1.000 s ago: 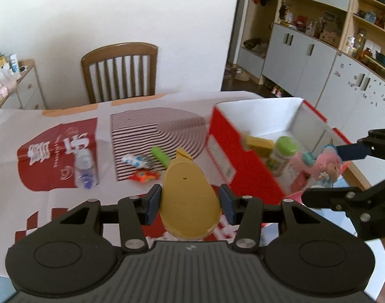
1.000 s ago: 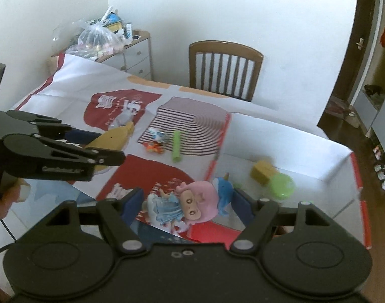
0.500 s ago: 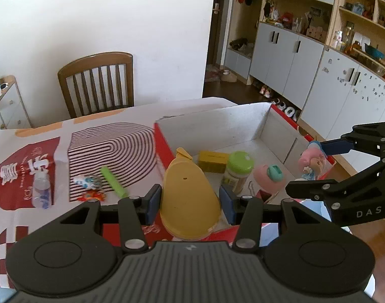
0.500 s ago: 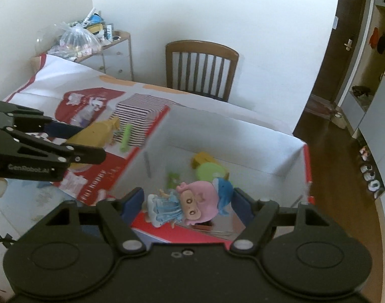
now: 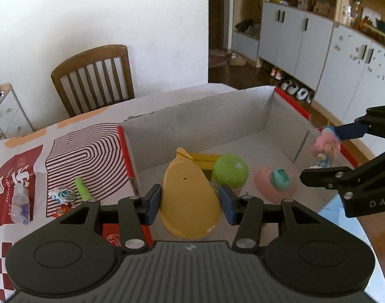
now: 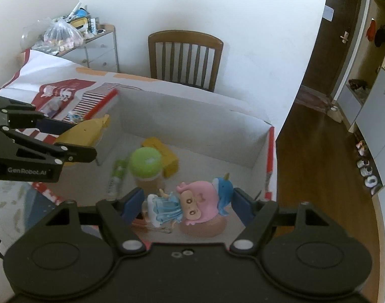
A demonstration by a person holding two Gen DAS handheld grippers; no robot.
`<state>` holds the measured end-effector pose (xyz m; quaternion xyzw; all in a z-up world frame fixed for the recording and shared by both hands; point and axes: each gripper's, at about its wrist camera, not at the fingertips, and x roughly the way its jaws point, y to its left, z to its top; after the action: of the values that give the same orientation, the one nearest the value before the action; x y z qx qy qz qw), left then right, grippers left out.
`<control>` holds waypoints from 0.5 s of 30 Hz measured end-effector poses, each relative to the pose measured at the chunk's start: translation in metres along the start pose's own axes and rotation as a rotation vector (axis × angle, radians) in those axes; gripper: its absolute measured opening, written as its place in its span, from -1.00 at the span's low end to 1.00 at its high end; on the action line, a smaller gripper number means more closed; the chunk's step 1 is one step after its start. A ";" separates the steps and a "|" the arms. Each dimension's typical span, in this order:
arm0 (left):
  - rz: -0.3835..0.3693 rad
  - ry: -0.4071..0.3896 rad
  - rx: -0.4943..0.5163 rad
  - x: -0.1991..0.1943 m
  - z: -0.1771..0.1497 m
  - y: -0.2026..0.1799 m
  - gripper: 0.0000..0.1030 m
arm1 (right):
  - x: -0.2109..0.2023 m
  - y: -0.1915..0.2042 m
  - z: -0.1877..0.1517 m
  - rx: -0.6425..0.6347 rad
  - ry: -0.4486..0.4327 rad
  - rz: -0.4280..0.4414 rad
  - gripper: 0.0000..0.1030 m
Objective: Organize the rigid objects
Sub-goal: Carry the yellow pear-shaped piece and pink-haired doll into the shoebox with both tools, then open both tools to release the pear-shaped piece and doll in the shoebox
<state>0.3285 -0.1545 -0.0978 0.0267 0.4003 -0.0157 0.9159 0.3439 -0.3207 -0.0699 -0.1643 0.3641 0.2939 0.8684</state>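
left tool (image 5: 190,203): yellow bottle (image 5: 188,197) clamped, held over box (image 5: 197,116) | right tool (image 6: 188,205): doll (image 6: 190,203) gripped, apparently above box floor, bottle at 10 o'clock

Mustard-yellow bottle (image 5: 190,197) between blue pads (image 5: 153,203). Pink-haired doll (image 6: 185,205) in pale blue dress. Grey-white box (image 5: 205,116) edged red; lime-green lid (image 5: 230,169) at 12 o'clock, pink shell (image 5: 273,184) at 2. Maroon-and-white striped cloth (image 5: 89,156) at 10 o'clock.
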 end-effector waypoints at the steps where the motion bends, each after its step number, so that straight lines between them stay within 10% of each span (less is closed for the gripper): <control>1: 0.004 0.010 0.001 0.006 0.003 -0.002 -0.05 | 0.004 -0.003 0.001 -0.005 0.003 -0.003 0.45; 15: 0.051 0.162 0.025 0.067 0.010 -0.022 -0.05 | 0.061 0.000 0.008 -0.164 0.101 0.071 0.45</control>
<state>0.3805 -0.1778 -0.1410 0.0496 0.4719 0.0048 0.8803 0.3823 -0.2924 -0.1089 -0.2365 0.3875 0.3448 0.8216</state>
